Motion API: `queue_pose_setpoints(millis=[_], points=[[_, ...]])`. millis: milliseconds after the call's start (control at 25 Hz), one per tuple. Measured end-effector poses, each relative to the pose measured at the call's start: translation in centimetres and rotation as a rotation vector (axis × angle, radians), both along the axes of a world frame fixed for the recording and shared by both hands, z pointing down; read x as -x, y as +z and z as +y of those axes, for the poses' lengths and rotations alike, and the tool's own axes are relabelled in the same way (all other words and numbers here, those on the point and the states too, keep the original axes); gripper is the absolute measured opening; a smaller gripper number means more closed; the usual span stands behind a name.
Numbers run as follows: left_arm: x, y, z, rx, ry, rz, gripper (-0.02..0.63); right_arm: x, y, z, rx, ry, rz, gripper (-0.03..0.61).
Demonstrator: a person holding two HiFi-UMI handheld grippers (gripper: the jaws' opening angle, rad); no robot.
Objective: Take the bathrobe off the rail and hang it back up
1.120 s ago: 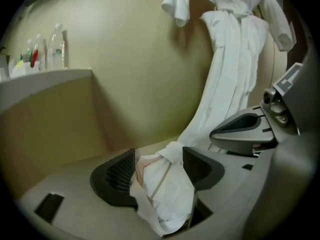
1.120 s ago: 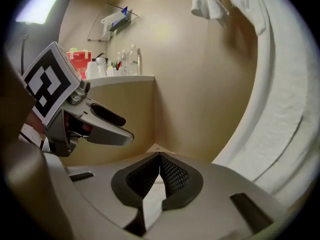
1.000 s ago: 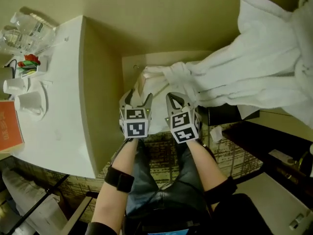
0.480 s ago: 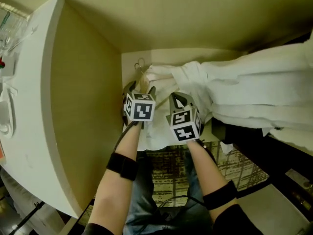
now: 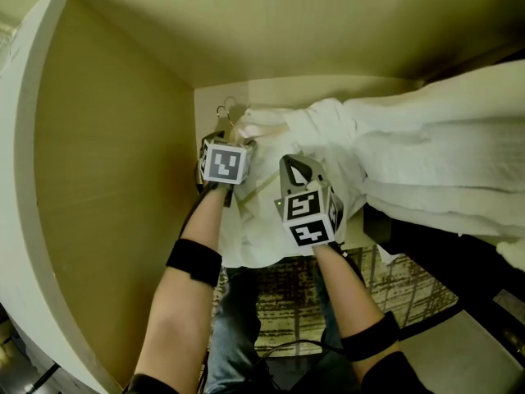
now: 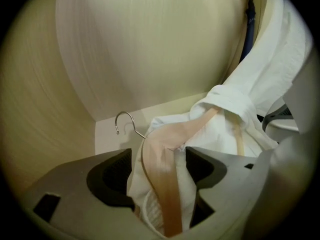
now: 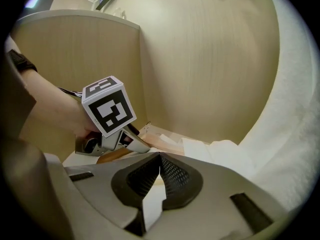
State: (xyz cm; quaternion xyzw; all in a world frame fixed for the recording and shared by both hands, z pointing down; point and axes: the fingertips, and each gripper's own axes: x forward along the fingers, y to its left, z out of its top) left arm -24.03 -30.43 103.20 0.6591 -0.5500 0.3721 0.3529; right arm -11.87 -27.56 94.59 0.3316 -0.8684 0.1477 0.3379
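The white bathrobe (image 5: 410, 162) lies bunched low in a beige niche and trails up to the right. Its wooden hanger (image 6: 160, 159) with a metal hook (image 6: 125, 120) sits in the collar. My left gripper (image 6: 157, 156) is shut on the hanger's arm together with robe cloth; in the head view this left gripper (image 5: 227, 140) is at the robe's left end, just below the hook (image 5: 223, 112). My right gripper (image 7: 160, 156) is shut, a thin fold of white cloth pinched between its pads. In the head view the right gripper (image 5: 297, 164) rests on the bathrobe beside the left one.
A tall beige panel (image 5: 107, 179) walls the niche on the left, with a pale ledge (image 6: 107, 134) at its bottom. Patterned carpet (image 5: 394, 277) and dark furniture (image 5: 443, 245) lie to the right. A dark blue object (image 6: 248, 24) hangs in the far corner.
Both grippers have sunk into the niche with the hanger and the robe. The white counter with cups has slid out of the head view at the left.
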Motion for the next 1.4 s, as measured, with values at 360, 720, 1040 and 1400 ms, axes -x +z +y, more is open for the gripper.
queue_pose_setpoints(millis=[360, 720, 1040, 1400], points=[[-0.4, 2.1, 0.0, 0.036, 0.011, 0.140, 0.216, -0.2, 1.0, -0.1, -0.007, 0.003, -0.011, 0.023], [-1.1, -1.2, -0.4, -0.115, 0.004, 0.029, 0.212, -1.0, 0.6, 1.4, -0.003, 0.006, 0.000, 0.023], [-0.1, -9.4, 1.2, -0.298, 0.040, -0.313, 0.210, -2.1, -5.3, 3.0, -0.027, 0.006, -0.007, 0.023], [-2.0, -25.6, 3.7, -0.502, 0.038, -0.515, 0.209, -3.6, -17.2, 5.0, -0.125, -0.009, -0.040, 0.023]])
